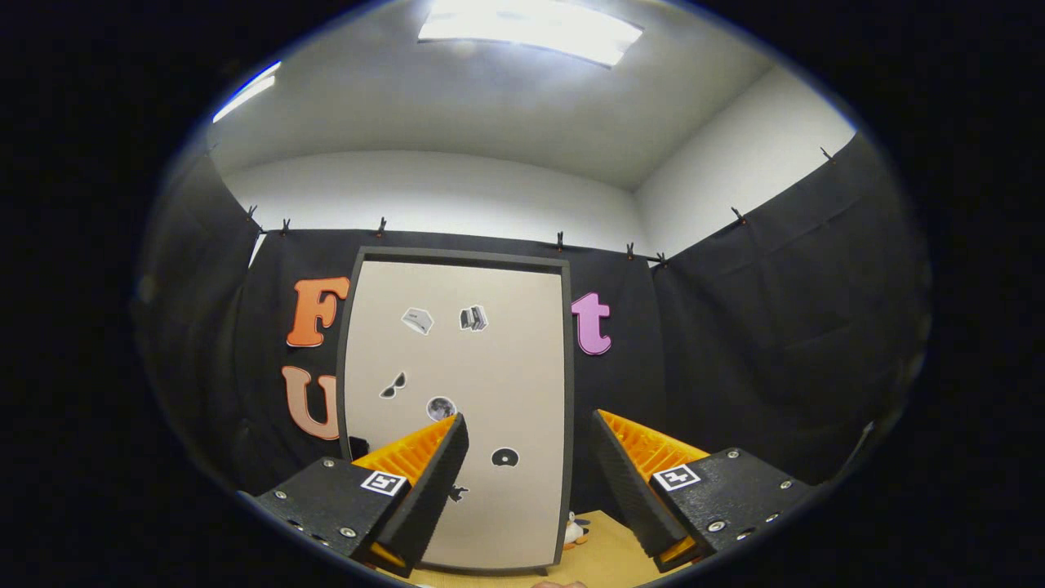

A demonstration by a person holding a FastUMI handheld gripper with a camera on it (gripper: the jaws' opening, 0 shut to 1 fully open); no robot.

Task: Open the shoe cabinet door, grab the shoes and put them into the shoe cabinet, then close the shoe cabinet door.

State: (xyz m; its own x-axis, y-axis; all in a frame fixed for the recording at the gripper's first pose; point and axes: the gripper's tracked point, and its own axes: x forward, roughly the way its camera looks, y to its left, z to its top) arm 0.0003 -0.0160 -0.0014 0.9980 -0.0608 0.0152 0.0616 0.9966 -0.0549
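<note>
Recording booth: black cloth (775, 310) clipped along white walls (441, 196).

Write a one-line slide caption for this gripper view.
Open gripper faces the closed beige, dark-framed shoe cabinet door dotted with small stickers.

- Cabinet (457, 408): tall, upright, beige door in a dark frame, door apparently shut, small stickers on it, standing beyond the spread fingers.

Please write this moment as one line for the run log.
phase: before opening | gripper: fingers open, holding nothing | tall beige cabinet door with dark frame and small stickers: shut, ahead beyond the fingers | small toy figure: at door's foot
</note>
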